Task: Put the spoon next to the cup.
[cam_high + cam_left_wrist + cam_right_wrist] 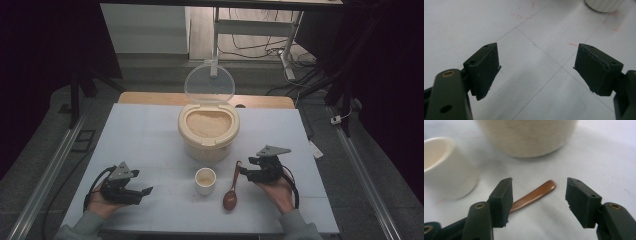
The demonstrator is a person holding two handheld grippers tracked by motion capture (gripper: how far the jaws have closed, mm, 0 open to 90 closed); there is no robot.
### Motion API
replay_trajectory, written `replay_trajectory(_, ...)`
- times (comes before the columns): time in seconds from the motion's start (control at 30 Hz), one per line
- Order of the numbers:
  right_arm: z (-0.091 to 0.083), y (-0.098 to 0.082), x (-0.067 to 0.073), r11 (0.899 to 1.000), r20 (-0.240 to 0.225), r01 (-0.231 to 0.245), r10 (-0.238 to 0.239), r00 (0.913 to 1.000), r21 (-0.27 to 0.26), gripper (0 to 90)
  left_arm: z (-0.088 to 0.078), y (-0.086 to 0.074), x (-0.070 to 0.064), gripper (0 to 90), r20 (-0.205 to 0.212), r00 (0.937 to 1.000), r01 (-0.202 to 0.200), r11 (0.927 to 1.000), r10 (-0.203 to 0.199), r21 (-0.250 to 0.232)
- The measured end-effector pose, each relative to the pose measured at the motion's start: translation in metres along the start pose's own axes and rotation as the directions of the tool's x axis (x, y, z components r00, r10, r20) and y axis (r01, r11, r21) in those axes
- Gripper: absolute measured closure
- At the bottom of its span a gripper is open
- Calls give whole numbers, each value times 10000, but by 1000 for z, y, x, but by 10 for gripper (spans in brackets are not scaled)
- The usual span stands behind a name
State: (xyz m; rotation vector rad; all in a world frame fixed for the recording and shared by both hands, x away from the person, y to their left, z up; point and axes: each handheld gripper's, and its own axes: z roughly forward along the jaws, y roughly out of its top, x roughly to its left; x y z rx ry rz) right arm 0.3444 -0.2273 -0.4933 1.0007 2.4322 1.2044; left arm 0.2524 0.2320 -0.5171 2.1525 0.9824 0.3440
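Right gripper (248, 167) – jaws apart, nothing clamped; wooden spoon (232, 190) lies flat on the white surface (140, 135), its handle tip between the jaws. Left gripper (142, 192) – open, empty. Cup (205, 180) beside spoon; open rice container (208, 131) behind; dim room

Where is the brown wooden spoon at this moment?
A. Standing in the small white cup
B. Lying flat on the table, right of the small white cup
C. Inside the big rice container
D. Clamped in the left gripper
B: the spoon lies on the table beside the cup, its handle end between the open jaws of the right gripper, not gripped.
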Motion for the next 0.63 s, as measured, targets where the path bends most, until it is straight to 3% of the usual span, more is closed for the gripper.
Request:
replay_trajectory(0.13,-20,-12,1,9985,-528,231,-258,9983,-501,411,0,0,0,199,-36,10000,50,10000,-50,-48)
replay_trajectory(0.27,-34,-20,2,9956,-776,431,-496,9957,-833,411,-2,0,0,199,-75,10000,33,9999,-34,-125)
replay_trajectory(0.63,-55,-38,-6,9916,-875,570,-674,9939,-1159,415,-2,0,0,197,-99,10000,3,9998,-5,-187)
